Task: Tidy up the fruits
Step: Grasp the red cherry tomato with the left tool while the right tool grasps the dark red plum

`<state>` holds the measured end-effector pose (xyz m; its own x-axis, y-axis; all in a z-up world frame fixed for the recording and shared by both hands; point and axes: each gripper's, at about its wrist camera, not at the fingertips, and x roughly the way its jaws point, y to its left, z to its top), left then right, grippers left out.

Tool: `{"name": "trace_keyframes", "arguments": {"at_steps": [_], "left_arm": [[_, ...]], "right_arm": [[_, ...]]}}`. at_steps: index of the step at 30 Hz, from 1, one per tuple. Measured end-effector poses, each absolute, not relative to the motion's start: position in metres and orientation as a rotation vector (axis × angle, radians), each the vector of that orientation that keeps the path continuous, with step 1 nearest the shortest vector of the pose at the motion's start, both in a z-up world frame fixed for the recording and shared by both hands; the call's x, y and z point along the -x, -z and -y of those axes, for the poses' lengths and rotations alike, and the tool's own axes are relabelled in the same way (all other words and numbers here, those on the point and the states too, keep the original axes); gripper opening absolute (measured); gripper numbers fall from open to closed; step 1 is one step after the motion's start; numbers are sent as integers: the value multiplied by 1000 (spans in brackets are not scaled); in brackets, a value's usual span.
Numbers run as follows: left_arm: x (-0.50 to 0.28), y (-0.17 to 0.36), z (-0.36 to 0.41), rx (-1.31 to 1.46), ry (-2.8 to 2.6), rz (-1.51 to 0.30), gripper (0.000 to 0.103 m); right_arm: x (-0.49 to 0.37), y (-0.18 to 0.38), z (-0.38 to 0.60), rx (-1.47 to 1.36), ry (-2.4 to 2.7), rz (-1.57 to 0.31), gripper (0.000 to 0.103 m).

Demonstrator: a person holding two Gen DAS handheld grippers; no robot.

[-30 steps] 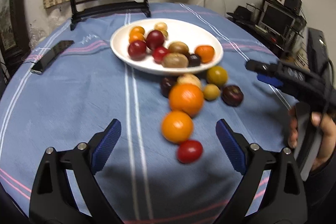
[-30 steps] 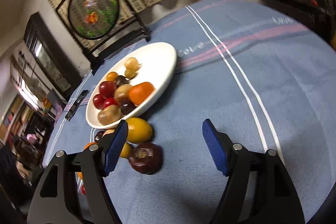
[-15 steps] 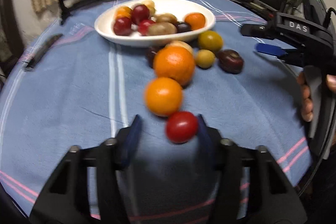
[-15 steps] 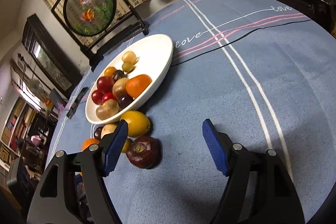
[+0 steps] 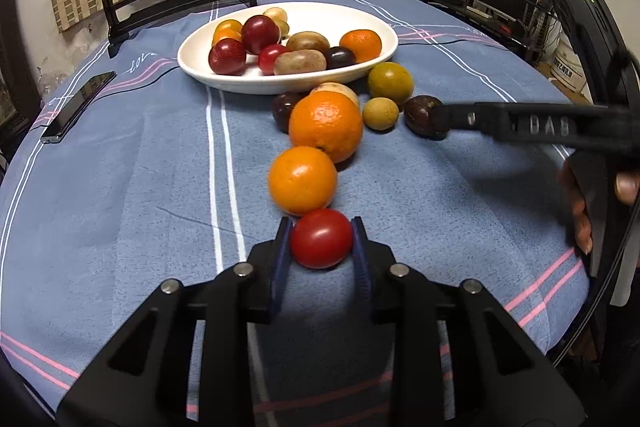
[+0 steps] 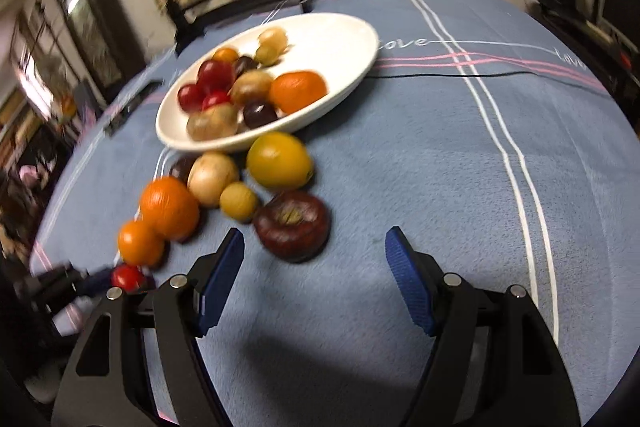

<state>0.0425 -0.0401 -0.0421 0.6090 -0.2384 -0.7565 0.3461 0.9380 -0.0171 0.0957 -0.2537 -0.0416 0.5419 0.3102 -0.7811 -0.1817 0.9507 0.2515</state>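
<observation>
Left gripper (image 5: 321,239) has closed on the red tomato (image 5: 321,238), which rests on the blue tablecloth (image 5: 120,167).
Right gripper (image 6: 314,275) gapes wide just short of the dark mangosteen (image 6: 292,225); white plate (image 5: 200,67) lies beyond.

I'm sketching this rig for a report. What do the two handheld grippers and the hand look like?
Both the left gripper and the right gripper are matte black, with angular frames with triangular cutouts, silver pivot screws and ribbed blue pads on the jaws. Seen from the left wrist, the right gripper's body bears raised lettering and a black cable. The bare hand gripping it shows no sleeve.
</observation>
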Motion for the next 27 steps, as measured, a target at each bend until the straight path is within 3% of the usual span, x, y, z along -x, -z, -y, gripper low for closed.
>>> {"name": "trace_keyframes", "arguments": {"at_steps": [10, 14, 18, 27], "left_arm": [[-43, 40, 32, -101, 363, -854, 29], [-45, 40, 29, -86, 362, -862, 29], [-44, 41, 29, -84, 371, -866, 29], [-42, 39, 27, -80, 366, -866, 29]], "right_arm": [[-107, 50, 226, 68, -238, -1000, 73], [-119, 50, 221, 91, -245, -1004, 64], [-120, 47, 220, 97, -275, -989, 46], [-110, 43, 217, 140, -248, -961, 43]]}}
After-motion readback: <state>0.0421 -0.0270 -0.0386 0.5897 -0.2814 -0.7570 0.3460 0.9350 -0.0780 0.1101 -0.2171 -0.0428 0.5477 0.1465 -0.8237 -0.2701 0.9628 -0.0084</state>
